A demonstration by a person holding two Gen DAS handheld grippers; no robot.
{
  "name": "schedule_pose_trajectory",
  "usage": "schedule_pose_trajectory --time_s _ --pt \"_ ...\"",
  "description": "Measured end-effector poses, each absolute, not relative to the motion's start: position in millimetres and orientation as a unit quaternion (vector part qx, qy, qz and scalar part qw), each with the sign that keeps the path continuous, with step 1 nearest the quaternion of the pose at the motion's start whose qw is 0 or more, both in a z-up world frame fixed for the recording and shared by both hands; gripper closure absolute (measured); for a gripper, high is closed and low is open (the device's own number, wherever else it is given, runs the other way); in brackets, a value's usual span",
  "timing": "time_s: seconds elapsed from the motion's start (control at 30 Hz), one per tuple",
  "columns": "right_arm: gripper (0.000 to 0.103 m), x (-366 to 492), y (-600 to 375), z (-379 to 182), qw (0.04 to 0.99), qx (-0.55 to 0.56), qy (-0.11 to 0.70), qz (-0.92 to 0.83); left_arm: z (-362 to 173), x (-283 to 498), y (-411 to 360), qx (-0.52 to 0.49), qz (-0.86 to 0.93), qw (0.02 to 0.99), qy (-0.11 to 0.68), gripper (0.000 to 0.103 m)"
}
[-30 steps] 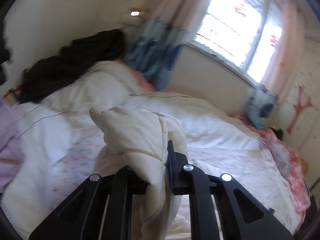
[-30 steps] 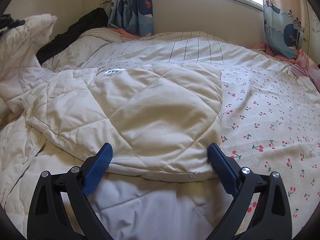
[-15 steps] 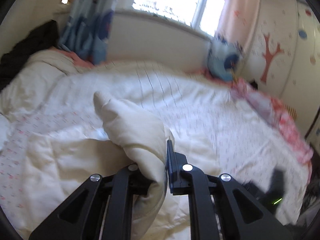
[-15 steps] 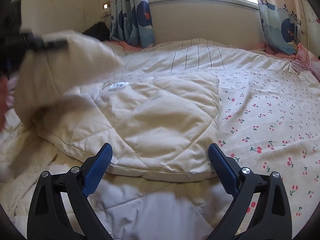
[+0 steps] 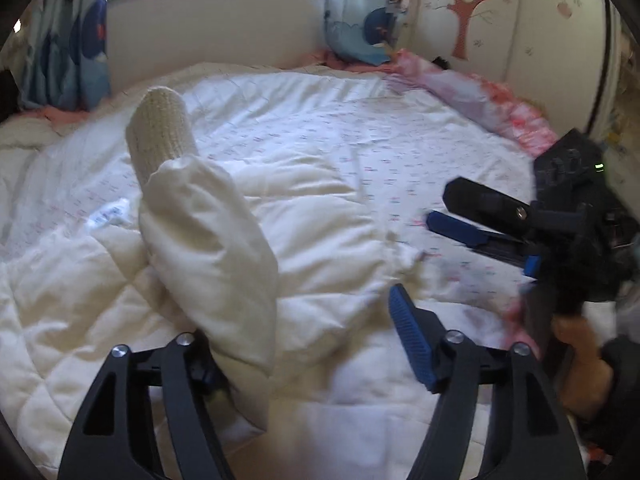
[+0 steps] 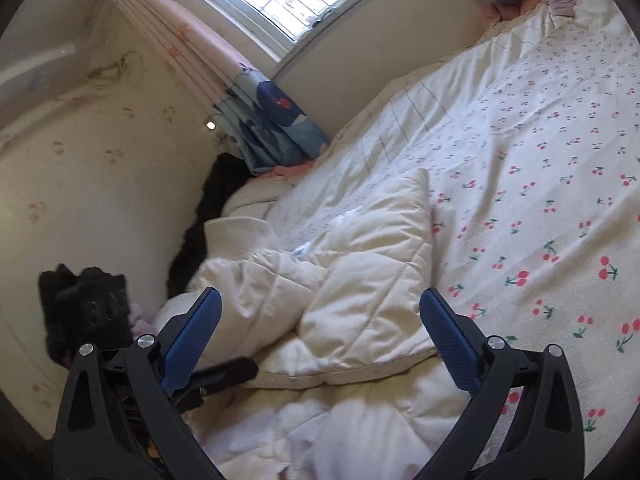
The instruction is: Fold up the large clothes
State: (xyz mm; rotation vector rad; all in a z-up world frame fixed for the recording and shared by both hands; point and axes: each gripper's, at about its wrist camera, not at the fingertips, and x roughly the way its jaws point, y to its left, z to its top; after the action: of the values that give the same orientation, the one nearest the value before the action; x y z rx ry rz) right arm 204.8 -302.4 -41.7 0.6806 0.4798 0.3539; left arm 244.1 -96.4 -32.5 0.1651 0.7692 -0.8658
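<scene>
My left tool (image 5: 304, 344) is opening, and the cream jacket's sleeve (image 5: 208, 248) lies between its 2 jaws against the left one, its long axis running away from me to the ribbed cuff (image 5: 160, 132). The jacket (image 6: 340, 300) lies on the bed (image 6: 540, 140) directly ahead. My right tool (image 6: 320, 340) is spread wide and empty, nearer to the hem.

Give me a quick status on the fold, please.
Left gripper opening, sleeve draped on one finger, unpinched. Right gripper open, empty. Cream jacket part-folded on bed. Nothing obstructing.
</scene>
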Motion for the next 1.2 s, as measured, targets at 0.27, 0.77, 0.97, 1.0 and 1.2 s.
schedule_pose_trajectory --time_s 0.27,0.77,0.97,1.0,1.2 --pt "0.007 211.4 -281.4 -31.7 0.881 0.319 0.268 0.222 -20.5 199.9 -81.1 0.114 -0.460 0.816 0.330 0.021" --pt "0.007 203.6 -312.8 -45.3 0.847 0.396 0.281 0.217 -34.6 190.0 -83.8 0.152 -0.475 0.789 0.359 0.007" --pt "0.007 199.9 -290.8 -43.0 0.847 0.370 0.308 0.224 -9.7 168.6 -9.6 0.109 -0.411 0.845 0.324 0.007" --pt "0.007 200.5 -290.8 -45.2 0.847 0.372 0.311 0.218 -4.8 173.4 -4.5 0.098 -0.406 0.848 0.325 0.007" --pt "0.073 217.4 -286.8 -57.7 0.849 0.353 0.356 0.167 -3.0 188.6 59.1 0.039 -0.326 0.879 0.345 0.007"
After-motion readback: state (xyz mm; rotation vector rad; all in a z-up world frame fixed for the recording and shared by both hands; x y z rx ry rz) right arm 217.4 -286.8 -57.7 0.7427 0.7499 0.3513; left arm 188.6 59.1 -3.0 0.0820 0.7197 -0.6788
